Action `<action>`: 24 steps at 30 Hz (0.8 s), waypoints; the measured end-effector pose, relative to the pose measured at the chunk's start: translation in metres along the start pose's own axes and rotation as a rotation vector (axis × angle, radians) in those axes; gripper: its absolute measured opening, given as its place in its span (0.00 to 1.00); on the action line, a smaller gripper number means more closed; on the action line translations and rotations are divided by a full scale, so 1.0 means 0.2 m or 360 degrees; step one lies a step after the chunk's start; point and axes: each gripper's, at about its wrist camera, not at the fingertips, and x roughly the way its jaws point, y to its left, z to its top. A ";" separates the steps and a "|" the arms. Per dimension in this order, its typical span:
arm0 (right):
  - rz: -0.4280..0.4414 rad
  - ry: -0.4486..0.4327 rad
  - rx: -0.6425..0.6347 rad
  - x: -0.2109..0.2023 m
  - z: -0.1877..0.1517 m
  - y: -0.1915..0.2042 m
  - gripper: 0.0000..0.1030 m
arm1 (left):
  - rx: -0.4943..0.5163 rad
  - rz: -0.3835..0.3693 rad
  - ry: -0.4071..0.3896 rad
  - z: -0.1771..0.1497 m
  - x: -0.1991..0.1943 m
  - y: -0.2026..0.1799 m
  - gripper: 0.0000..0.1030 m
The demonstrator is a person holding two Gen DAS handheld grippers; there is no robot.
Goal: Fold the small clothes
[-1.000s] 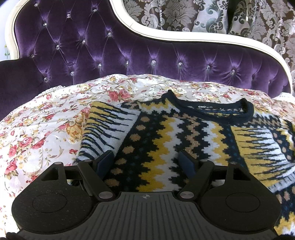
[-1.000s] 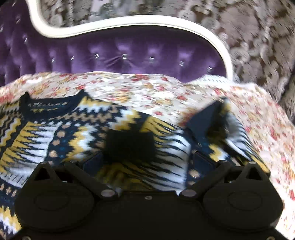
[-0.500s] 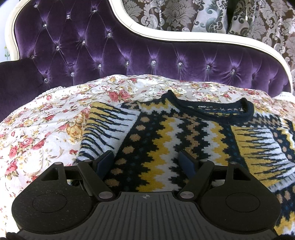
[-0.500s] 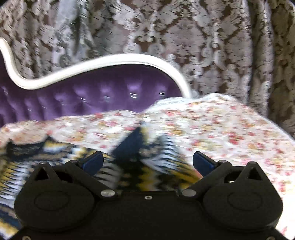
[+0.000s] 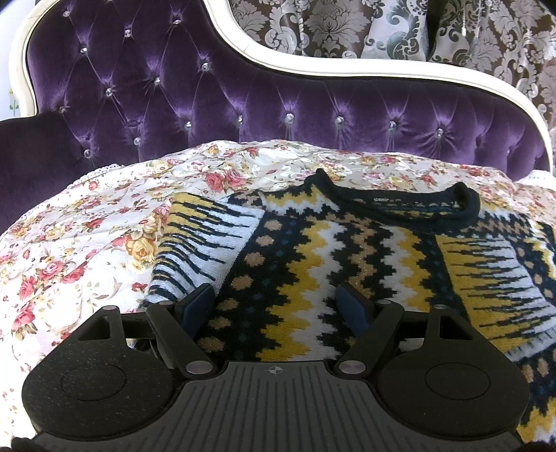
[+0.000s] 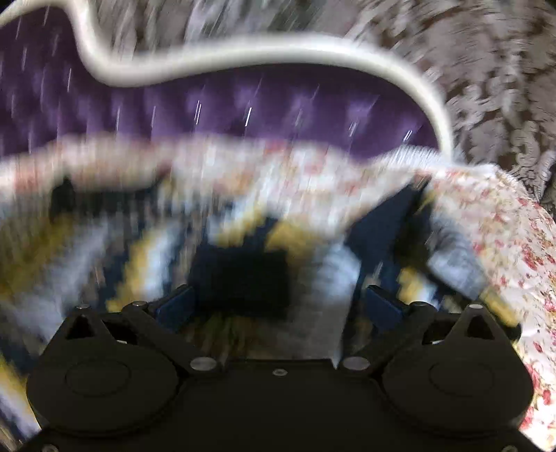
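A small knitted sweater (image 5: 333, 257) in navy, yellow and white zigzags lies face up on a floral sheet (image 5: 87, 236), its navy collar toward the sofa back. Both sleeves are folded in over the body. My left gripper (image 5: 276, 304) is open and empty, low over the sweater's lower left body. In the blurred right wrist view the sweater (image 6: 146, 257) fills the lower left. My right gripper (image 6: 278, 306) is open over its right side, where a sleeve (image 6: 399, 236) lies bunched. A dark square patch (image 6: 243, 281) shows between the fingers.
A purple tufted sofa back (image 5: 243, 94) with a white curved frame (image 5: 347, 69) rises behind the sheet. Patterned brown and silver curtains (image 5: 382, 27) hang beyond it. The sheet's right edge (image 6: 504, 243) drops off near the right gripper.
The left gripper has not moved. The right gripper swung up and to the right half a second ago and is now back down over the sweater's right side, moving fast and blurred.
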 end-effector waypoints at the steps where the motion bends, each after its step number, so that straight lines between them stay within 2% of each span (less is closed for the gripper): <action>1: 0.0019 0.0034 0.0010 -0.01 0.00 -0.01 0.99 | 0.0000 0.0000 0.0000 0.00 0.00 0.00 0.75; 3: 0.0070 0.0051 0.0012 -0.05 0.01 -0.05 0.99 | -0.0001 -0.0001 -0.0001 0.00 0.00 0.00 0.75; 6: 0.0005 -0.0100 0.0064 -0.15 0.03 -0.15 0.97 | -0.0002 -0.0001 -0.0001 0.00 0.00 0.00 0.75; 8: -0.0098 -0.0176 0.0081 -0.19 0.05 -0.22 0.85 | 0.0000 0.0001 -0.0002 0.00 0.00 0.00 0.75; 9: -0.0139 -0.0180 0.0077 -0.19 0.06 -0.25 0.69 | -0.0001 0.0000 -0.0002 0.00 0.00 0.00 0.75; 10: -0.0154 -0.0172 0.0080 -0.18 0.07 -0.28 0.58 | 0.0000 0.0000 -0.0001 0.00 0.00 0.00 0.75; 12: -0.0053 -0.0161 0.0155 -0.18 0.09 -0.35 0.48 | -0.0001 0.0000 -0.0001 0.00 0.00 0.00 0.75; 14: 0.0118 -0.0150 0.0254 -0.17 0.09 -0.38 0.47 | -0.0002 0.0000 -0.0005 0.00 0.00 0.00 0.75; 18: 0.0170 -0.0151 0.0283 -0.10 0.11 -0.34 0.48 | -0.0002 -0.0002 -0.0004 0.00 0.00 0.00 0.75; 20: 0.0110 -0.0162 0.0272 -0.06 0.14 -0.31 0.50 | -0.0002 0.0000 -0.0005 0.00 0.00 0.00 0.75; 22: -0.0016 -0.0162 0.0268 -0.02 0.18 -0.30 0.63 | -0.0001 0.0001 -0.0004 0.00 0.00 0.00 0.75; 24: -0.0101 -0.0117 0.0320 0.04 0.22 -0.32 0.68 | -0.0002 0.0000 -0.0006 0.00 0.00 0.00 0.75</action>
